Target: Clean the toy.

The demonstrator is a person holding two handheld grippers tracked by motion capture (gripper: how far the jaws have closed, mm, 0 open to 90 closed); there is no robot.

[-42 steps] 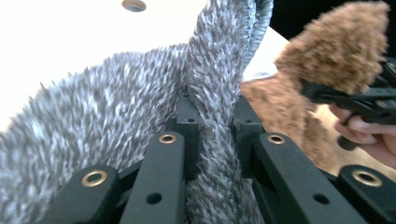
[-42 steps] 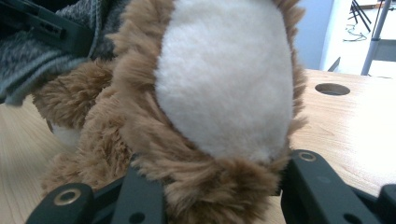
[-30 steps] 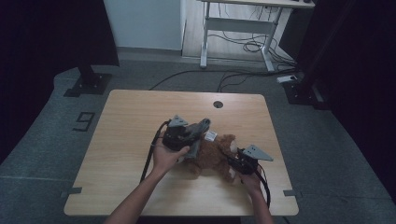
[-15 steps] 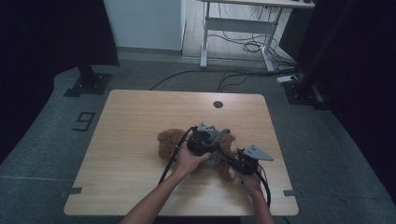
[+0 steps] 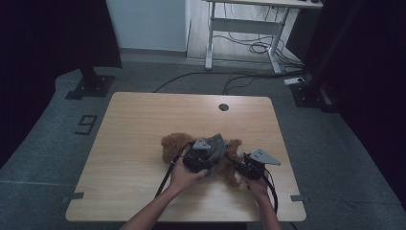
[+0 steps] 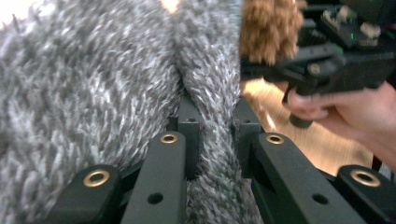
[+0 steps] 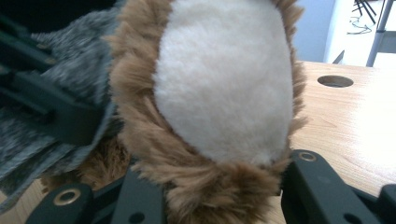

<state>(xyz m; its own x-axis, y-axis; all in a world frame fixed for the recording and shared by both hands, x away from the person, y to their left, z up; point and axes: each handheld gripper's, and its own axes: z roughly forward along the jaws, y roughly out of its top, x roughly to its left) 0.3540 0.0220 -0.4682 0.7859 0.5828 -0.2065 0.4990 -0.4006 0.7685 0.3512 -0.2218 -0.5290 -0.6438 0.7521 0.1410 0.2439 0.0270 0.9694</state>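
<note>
Light wooden table (image 5: 139, 143) with round grommet hole (image 5: 223, 107) near its far edge. Grey floor, dark "9" marking (image 5: 85, 124) left of table. White metal desk frame (image 5: 249, 28) far behind, black cables (image 5: 239, 48) tangled beneath it.

Looks like a lab or recording studio: bare wooden table (image 5: 143, 124) with a cable hole (image 5: 223, 107) near its far edge, grey carpet marked 9 (image 5: 86, 124) in tape, black curtains (image 5: 52, 33), loose cables (image 5: 249, 48) under a white desk frame (image 5: 244, 26).
</note>
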